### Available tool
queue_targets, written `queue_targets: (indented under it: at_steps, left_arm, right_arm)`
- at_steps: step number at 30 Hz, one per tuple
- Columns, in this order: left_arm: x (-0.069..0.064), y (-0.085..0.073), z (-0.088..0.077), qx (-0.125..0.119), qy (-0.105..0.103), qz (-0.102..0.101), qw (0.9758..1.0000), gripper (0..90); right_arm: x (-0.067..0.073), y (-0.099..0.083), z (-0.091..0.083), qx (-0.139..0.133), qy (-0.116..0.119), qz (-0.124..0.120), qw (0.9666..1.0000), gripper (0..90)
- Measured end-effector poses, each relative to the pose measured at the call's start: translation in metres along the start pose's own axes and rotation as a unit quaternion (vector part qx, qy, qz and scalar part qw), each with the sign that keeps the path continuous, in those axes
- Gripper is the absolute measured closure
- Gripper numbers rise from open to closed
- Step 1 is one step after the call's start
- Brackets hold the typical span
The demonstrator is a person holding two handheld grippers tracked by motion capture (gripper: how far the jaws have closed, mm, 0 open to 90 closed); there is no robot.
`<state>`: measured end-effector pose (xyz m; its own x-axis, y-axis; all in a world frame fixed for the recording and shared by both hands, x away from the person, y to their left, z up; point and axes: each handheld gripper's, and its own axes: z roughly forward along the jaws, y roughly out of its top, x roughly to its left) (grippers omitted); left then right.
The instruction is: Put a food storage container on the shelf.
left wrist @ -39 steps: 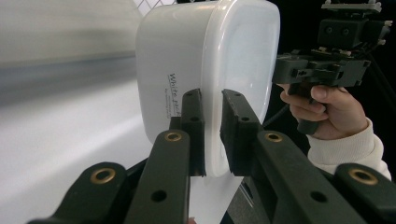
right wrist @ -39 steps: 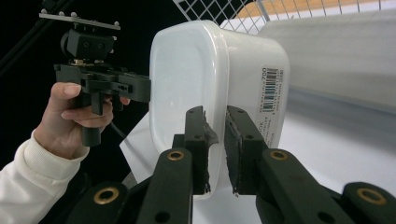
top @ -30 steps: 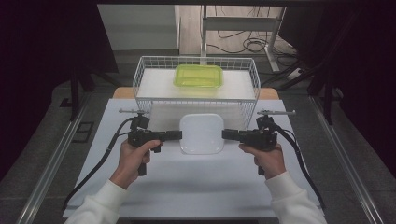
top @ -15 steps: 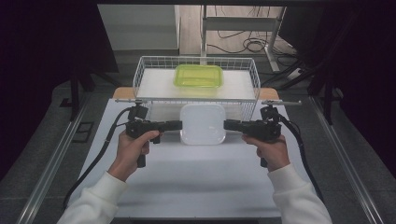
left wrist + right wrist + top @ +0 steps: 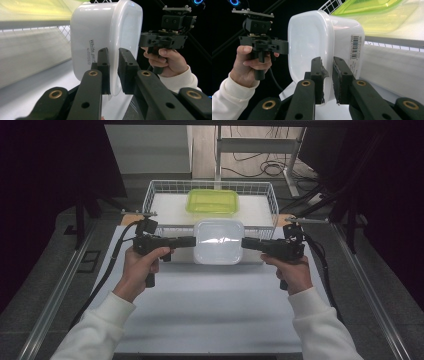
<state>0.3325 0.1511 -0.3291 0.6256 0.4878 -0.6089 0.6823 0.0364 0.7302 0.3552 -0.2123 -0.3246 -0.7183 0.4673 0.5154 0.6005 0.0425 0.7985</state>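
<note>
Item under handling: white lidded container (image 5: 218, 241), carried level between both grippers, clear of the white table (image 5: 210, 310), just in front of the wire basket (image 5: 150, 200).
Left gripper (image 5: 192, 241): jaws clamped on the lid rim at the container's left edge; in the left gripper view (image 5: 113, 72) the rim sits pinched between both pads.
Right gripper (image 5: 245, 242): jaws clamped on the rim at the opposite edge; the right gripper view (image 5: 327, 80) shows the pads pressed to either side of the rim.
Basket contents: one green lidded container (image 5: 212, 201) at the far side, with bare basket floor on the near side.
Step in hand (judgement): two-handed lift and carry of the white lidded container toward the wire basket; placement not yet done.
Next move calls for (judgement): enough height to clear the basket's near wall, then forward travel with both hands in step, and a level descent into the free space in front of the green lidded container.
Risk (judgement): a thin rim hold; uneven hand motion could twist the box or pop the lid.
</note>
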Motion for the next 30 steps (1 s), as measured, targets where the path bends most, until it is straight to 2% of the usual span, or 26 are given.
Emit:
queue_targets:
  at_steps: [19, 30]
  left_arm:
    - [-0.003, 0.033, -0.005, -0.010, 0.001, 0.006, 0.9999, 80.6]
    - [0.000, 0.057, -0.013, -0.021, 0.000, 0.013, 0.9997, 80.6]
  right_arm:
    - [0.001, 0.029, 0.001, -0.015, 0.009, -0.002, 0.9998, 79.1]
    - [0.005, 0.055, 0.005, -0.018, 0.014, -0.013, 0.9997, 79.4]
